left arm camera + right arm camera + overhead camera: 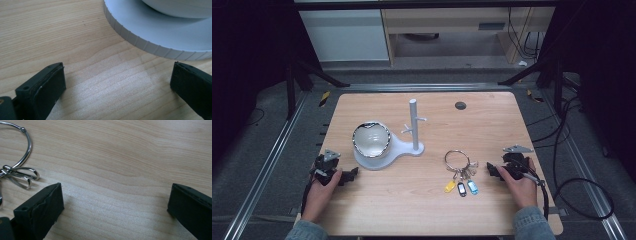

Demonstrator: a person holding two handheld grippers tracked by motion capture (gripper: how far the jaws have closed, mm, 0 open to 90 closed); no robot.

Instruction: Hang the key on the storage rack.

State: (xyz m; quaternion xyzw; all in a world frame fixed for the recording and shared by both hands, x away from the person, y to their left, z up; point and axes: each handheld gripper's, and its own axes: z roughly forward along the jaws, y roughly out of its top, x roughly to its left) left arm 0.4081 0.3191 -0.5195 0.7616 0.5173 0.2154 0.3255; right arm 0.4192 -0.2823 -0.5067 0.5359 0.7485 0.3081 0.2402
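Note:
A large metal key ring [456, 160] lies on the wooden table [427, 205], right of centre, with small clips and yellow, black and blue tags [461, 187] fanned out below it. The ring [25, 147] curves through the upper left of the right gripper view. A pale grey stand [414, 126] with a post and pegs rises from a round base [377, 159] that carries a shiny bowl [371, 138]. My left gripper [354, 173] rests open just left of the base [160, 37]. My right gripper [490, 169] is open, right of the ring, nothing between its jaws.
A small dark round disc [460, 105] sits near the table's far edge. Cables [582, 190] trail off the table's right side onto the floor. Bare wood lies along the front of the table between the two hands.

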